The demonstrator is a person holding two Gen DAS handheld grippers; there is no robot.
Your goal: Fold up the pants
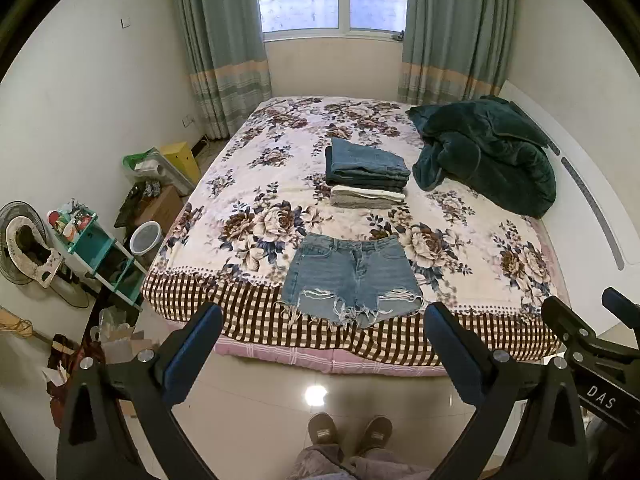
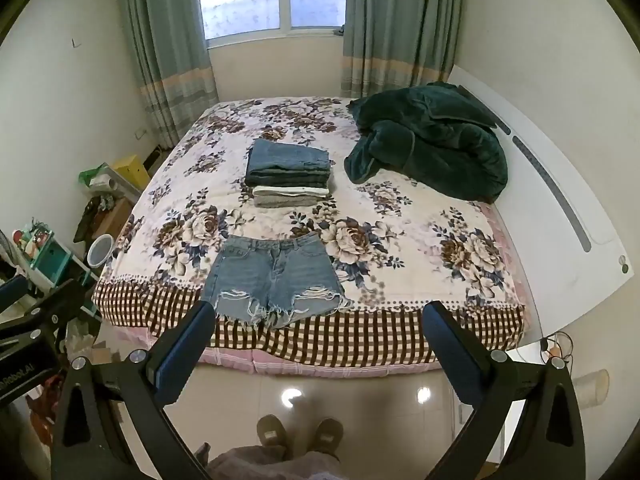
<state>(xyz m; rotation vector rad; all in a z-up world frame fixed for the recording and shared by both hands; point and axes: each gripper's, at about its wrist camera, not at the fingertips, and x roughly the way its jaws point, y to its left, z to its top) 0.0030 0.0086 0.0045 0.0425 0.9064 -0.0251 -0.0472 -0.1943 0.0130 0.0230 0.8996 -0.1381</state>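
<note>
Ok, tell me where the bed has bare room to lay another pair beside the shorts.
Free: the floral bedspread left of the denim shorts and folded stack, and the near-right patch between shorts and headboard. Crowded: the far right, under the green comforter.

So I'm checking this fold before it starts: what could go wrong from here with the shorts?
The denim shorts lie flat with frayed hems hanging over the bed edge, so a loose pinch may catch only threads or drag them off. The folded stack sits just behind, and a forward sweep could knock it. Both the left tool and right tool are open and away from the cloth, so uneven grasps might skew the fold.
</note>
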